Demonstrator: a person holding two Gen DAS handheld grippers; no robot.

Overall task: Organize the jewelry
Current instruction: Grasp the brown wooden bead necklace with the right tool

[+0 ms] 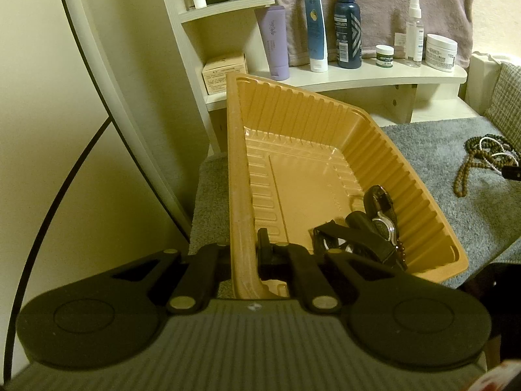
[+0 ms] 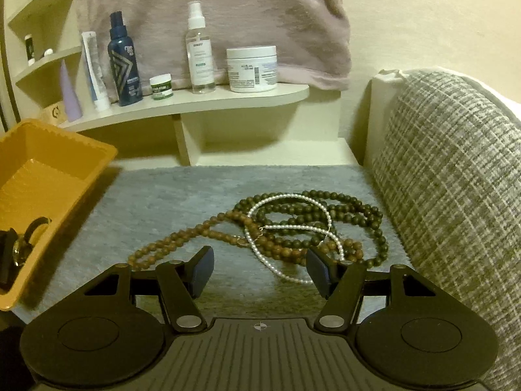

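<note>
Your left gripper (image 1: 245, 254) pinches the orange tray's (image 1: 239, 176) wall, tilting it, watches (image 1: 377, 224) inside. Your right gripper (image 2: 259, 268) hovers, jaws apart and empty, before the bead necklaces (image 2: 293, 228) on the grey mat (image 2: 182, 192).

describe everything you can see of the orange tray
The orange tray is a rectangular, thin, moulded-plastic container with ribbed side walls, a flat rim and a stepped floor. It sits tilted, one long side raised, over the grey mat. The left gripper is shut on its near rim. Inside, at the low corner, lie dark watches with straps and a small bead chain. The rest of the floor is bare.
</note>
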